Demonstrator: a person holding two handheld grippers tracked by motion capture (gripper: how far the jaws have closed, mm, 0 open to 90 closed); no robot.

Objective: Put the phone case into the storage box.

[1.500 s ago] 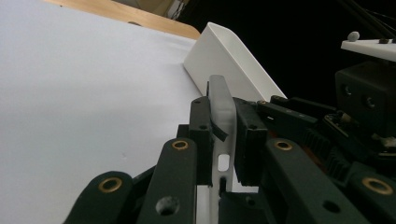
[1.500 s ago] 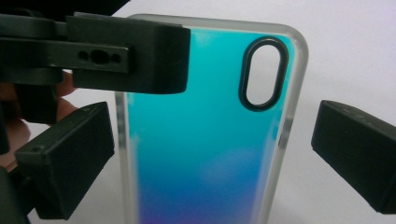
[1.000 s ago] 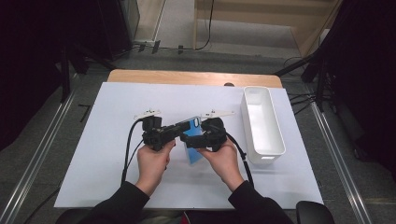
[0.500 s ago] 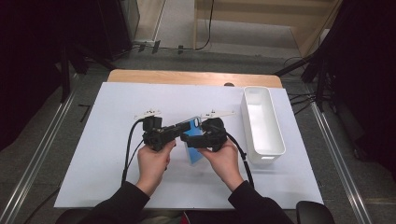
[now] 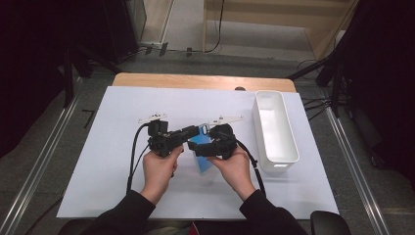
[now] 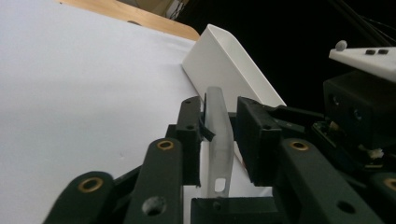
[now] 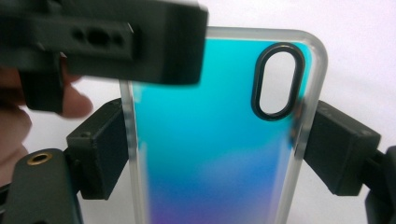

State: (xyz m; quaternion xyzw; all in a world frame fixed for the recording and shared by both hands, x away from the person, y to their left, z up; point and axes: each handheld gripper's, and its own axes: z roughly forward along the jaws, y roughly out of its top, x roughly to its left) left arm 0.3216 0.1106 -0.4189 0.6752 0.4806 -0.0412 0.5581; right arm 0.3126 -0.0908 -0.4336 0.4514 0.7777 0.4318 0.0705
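**Two grippers meet on a blue phone case at mid-table**

Seen from above, a person's left hand [image 5: 159, 169] reaches in from the near edge of the white table [image 5: 112, 161], wrist angled inward, pointing the left gripper [image 5: 192, 131] toward the right. Its own view shows the black jaws standing either side of the phone case [image 6: 218, 135], seen edge-on: the left jaw touches the clear rim, while a narrow gap shows at the right jaw, so whether it grips cannot be told. The right hand [image 5: 234, 166] mirrors the pose, its right gripper [image 5: 201, 149] aimed left. In that gripper's view the jaws are clamped on the case's two long edges, the blue back and oval camera cut-out [image 7: 276, 80] facing the lens. The case is held between the two hands, at the table's middle. Farther right, a long white bin [image 5: 281, 147] lies lengthwise, apparently empty.
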